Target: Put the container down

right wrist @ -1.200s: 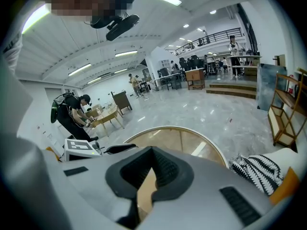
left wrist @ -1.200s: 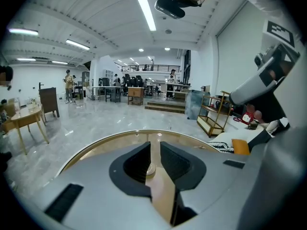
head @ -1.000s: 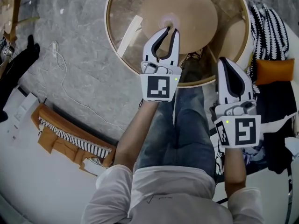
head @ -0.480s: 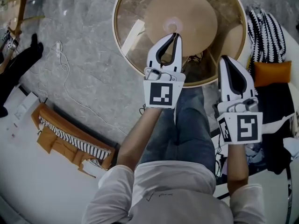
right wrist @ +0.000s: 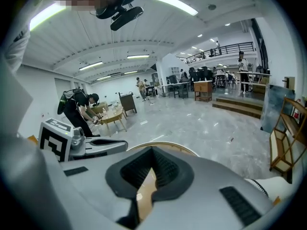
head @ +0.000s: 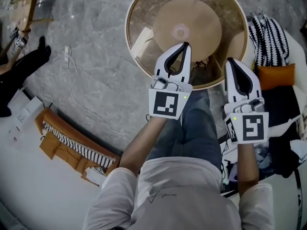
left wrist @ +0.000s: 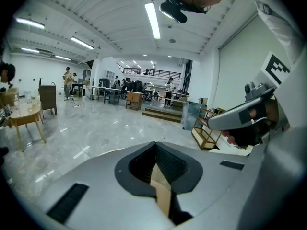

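A round glass-topped table (head: 139, 18) with a wooden disc under the glass fills the top of the head view. A small pale round thing (head: 181, 32) sits at its centre; I cannot tell what it is. My left gripper (head: 186, 45) hangs over the table's near part, just short of that thing. Its jaws have just been closing and now stand shut with nothing between them (left wrist: 156, 145). My right gripper (head: 230, 60) is shut and empty over the table's near right rim, and its jaws meet in the right gripper view (right wrist: 152, 150).
The person's jeans-clad legs (head: 192, 128) are below the grippers. A black-and-white striped cloth (head: 268, 35) and an orange cushion (head: 276, 74) lie right of the table. A white cable (head: 72, 80) trails on the grey floor at left, near an orange striped bag (head: 72, 140).
The left gripper's jaws went from open to shut. Both grippers rose, and the left one drew back from the pale thing at the table's centre.
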